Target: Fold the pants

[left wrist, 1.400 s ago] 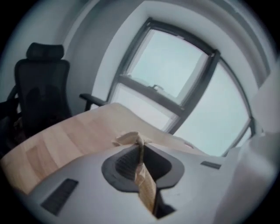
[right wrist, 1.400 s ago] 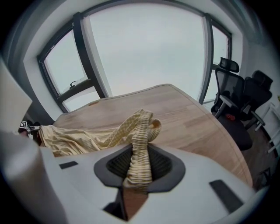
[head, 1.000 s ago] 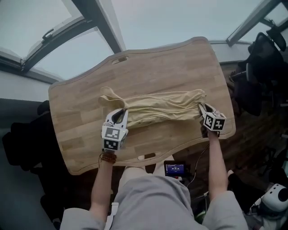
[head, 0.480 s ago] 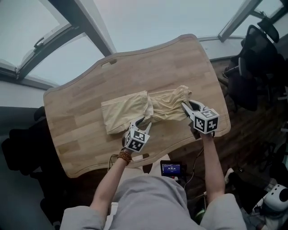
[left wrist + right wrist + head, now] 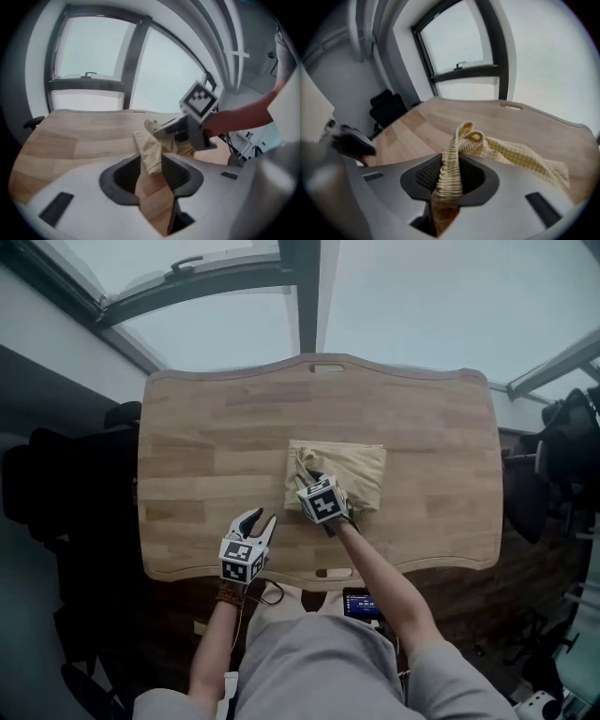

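Observation:
The beige pants lie folded into a small rectangle on the middle of the wooden table. My right gripper is over their left edge, shut on the ribbed elastic waistband, which stands up from between the jaws in the right gripper view. My left gripper hovers near the table's front edge, left of the pants and apart from them. Its jaws have just been opening, and only bare wood shows between them. The left gripper view shows the pants ahead and the right gripper on them.
A cut-out slot sits in the table's far edge and another in the near edge. A black chair stands left of the table, dark equipment at the right. A small screen device hangs below the front edge.
My right gripper carried the waistband end leftward over the legs, halving the pants into a rectangle. My left gripper let go of the cloth and drew back toward the front edge.

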A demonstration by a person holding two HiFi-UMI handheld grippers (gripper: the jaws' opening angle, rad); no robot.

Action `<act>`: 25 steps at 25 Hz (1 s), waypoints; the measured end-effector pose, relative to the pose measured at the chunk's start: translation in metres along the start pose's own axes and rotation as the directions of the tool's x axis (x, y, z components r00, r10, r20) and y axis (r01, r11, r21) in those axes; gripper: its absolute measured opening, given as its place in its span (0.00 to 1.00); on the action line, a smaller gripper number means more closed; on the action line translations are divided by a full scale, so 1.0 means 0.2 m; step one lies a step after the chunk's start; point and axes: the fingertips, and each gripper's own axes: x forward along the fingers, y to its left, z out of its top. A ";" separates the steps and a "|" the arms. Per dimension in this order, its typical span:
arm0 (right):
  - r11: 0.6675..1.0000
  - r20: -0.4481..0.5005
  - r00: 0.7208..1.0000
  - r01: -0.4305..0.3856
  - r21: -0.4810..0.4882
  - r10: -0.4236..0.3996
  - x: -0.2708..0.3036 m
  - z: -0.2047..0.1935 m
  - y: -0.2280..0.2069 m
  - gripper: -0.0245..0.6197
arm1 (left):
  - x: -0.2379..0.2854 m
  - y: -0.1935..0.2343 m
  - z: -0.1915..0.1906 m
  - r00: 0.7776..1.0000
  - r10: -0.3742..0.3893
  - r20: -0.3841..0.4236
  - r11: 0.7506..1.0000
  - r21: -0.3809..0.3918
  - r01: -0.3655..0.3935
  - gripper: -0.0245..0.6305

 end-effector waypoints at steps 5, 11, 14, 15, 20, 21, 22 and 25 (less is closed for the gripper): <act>0.979 -0.074 0.993 0.072 -0.191 -0.087 0.27 -0.20 0.16 0.44 | -0.09 0.14 -0.09 1.000 -0.031 0.006 1.000 -0.002 0.031 0.26; 0.974 0.374 0.927 0.117 -0.195 -0.037 -0.43 0.26 0.28 0.44 | -0.12 0.01 0.24 0.979 -0.160 0.129 0.980 0.138 0.142 0.26; 0.976 0.596 0.802 0.163 -0.147 -0.044 -0.93 0.49 0.28 0.34 | -0.19 -0.17 0.60 0.937 -0.200 0.286 0.965 0.226 0.136 0.24; 0.972 0.652 0.756 0.193 -0.132 -0.062 -1.08 0.54 0.28 0.30 | -0.24 -0.25 0.72 0.914 -0.201 0.351 0.963 0.241 0.120 0.21; 0.949 0.825 0.547 0.313 -0.046 -0.141 -1.67 0.54 0.37 0.14 | -0.59 -0.56 1.13 0.766 -0.105 0.634 0.980 0.199 -0.030 0.06; 0.943 0.834 0.530 0.331 -0.036 -0.154 -1.74 0.50 0.39 0.12 | -0.65 -0.61 1.15 0.744 -0.078 0.664 0.982 0.178 -0.056 0.05; 0.938 0.839 0.518 0.347 -0.026 -0.168 -1.79 0.45 0.40 0.11 | -0.70 -0.66 1.15 0.726 -0.054 0.685 0.983 0.164 -0.081 0.05; 0.937 0.851 0.491 0.351 0.002 -0.186 -1.88 0.31 0.44 0.05 | -0.80 -0.81 1.08 0.689 -0.006 0.725 0.979 0.145 -0.143 0.05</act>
